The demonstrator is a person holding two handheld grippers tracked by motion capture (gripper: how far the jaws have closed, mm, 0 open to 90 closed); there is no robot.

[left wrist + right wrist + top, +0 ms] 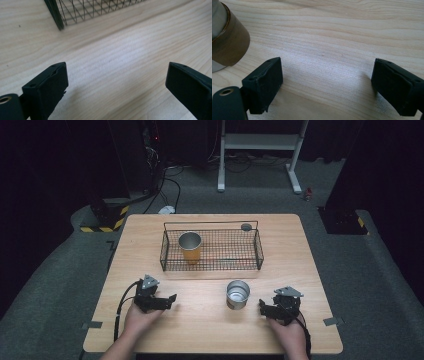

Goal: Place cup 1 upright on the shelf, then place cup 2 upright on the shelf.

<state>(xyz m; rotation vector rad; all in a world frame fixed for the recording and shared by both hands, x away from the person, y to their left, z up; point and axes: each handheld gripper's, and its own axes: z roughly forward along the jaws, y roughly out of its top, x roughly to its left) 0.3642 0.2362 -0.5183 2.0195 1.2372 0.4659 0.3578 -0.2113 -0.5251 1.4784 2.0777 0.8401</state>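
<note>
- While both grippers rest low over the near part of the wooden table (300, 250), neither has anything between its jaws
- The left gripper (170, 300) sits in the person's left hand (141, 319) at the near left of the table, its jaws pointing toward the middle; in the left gripper view the two black jaws stand wide apart with bare wood between them, so it is open and empty
- The right gripper (262, 307) sits in the right hand (286, 330) at the near right; in the right gripper view its jaws also stand apart over bare wood, open and empty
- The silver cup (237, 294) stands upright on the table just beside the right gripper, between the two hands and nearer the right one; the right gripper view shows its side at the upper left edge (224, 37), close to one jaw but clear of it
- A wire basket (258, 247) with a thin handle bar lies across the middle of the table, farther from the person than the silver cup; its near corner shows at the top of the left gripper view (56, 15)
- A second cup (190, 247) with an orange-brown body stands upright inside the basket, toward its left end
- A small dark round piece (246, 226) sits at the basket's far rim, too small to make out
</note>
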